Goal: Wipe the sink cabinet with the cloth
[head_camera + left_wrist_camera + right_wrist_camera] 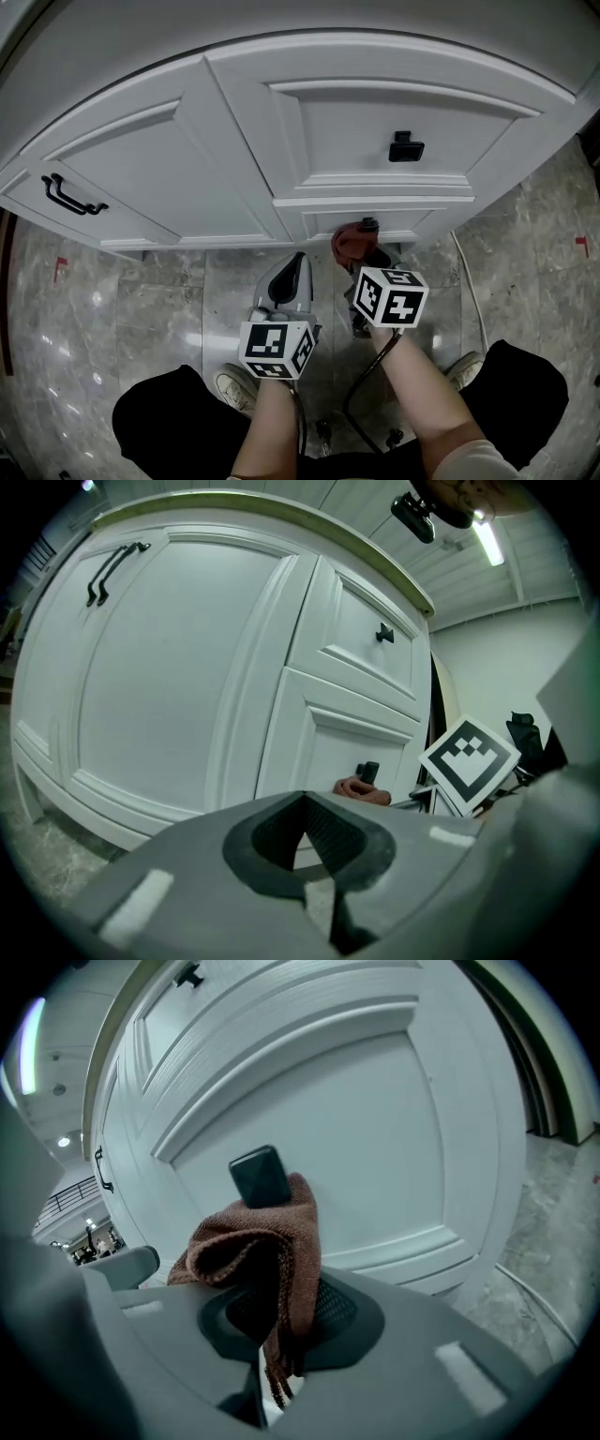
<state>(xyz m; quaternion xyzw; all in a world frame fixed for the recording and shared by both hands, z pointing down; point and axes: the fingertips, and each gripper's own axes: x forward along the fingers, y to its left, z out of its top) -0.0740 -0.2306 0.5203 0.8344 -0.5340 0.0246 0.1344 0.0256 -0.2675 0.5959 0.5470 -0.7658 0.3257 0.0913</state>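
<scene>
2 forearms reached down between 2 shoes. The left gripper (305, 844) hung short of the doors, its fingers pressed together on themselves. Just ahead, the right gripper (272, 1340) pinched 1 brown cloth (272, 1241). The bunched cloth ran lengthwise along the jaws and pointed at the cabinet, with a frayed edge trailing back through the pinch. Its far end lay just under the lower door's knob (260, 1176). Beyond, the white sink cabinet (187, 169) carried 1 more black knob (406, 147) and 1 bar handle (70, 195).
</scene>
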